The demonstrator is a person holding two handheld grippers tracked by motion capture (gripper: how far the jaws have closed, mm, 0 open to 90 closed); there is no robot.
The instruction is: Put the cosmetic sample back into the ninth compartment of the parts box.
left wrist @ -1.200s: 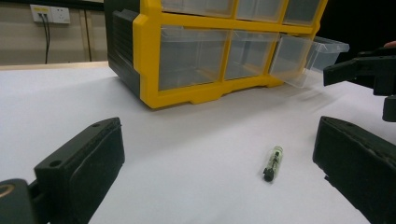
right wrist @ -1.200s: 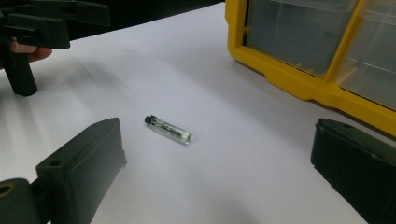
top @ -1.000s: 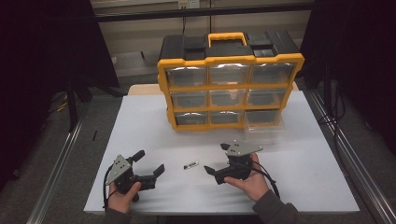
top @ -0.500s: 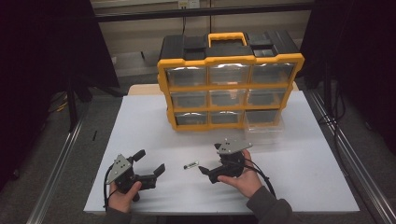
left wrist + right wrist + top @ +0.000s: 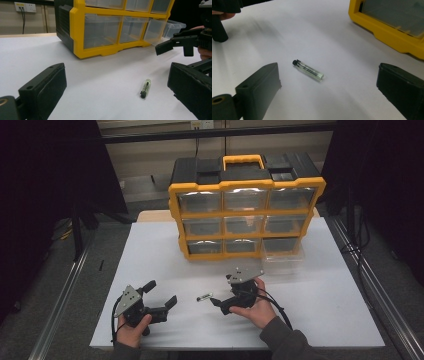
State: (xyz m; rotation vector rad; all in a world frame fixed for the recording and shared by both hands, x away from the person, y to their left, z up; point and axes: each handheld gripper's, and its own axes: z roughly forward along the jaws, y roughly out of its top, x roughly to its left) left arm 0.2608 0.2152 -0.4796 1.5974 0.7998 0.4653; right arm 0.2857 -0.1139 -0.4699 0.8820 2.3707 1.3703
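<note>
Vial [image 5: 308, 69] lies on its side on the white table [image 5: 330, 315], low and centre in the high view, just ahead of the right tongs [image 5: 215, 300] and well right of the left tongs [image 5: 161, 293]. It is a small clear tube with a black cap. In the right gripper view it sits between the two black jaws, a little above them in the frame, cap toward the upper left, touching neither.

Both pairs of tongs stand wide apart and hold nothing. The left one rests near the lower left of the high view, gripped by a hand [image 5: 131, 331].

The step in hand looks like the reach for the pick-up: the right tongs are lined up on the vial but not yet around it. The next move would call for easing forward and down until the jaws straddle the tube across its width, then closing gently, since a round, smooth tube could roll or squirt out on the bare sheet.

Behind, at upper centre, stands a yellow and black drawer cabinet [image 5: 246, 210] with clear drawers; its lower right drawer [image 5: 283, 256] is pulled out, a likely place for the vial. The room around is dark, with metal rails along the table's sides and a wall socket [image 5: 25, 7] at the far wall.
</note>
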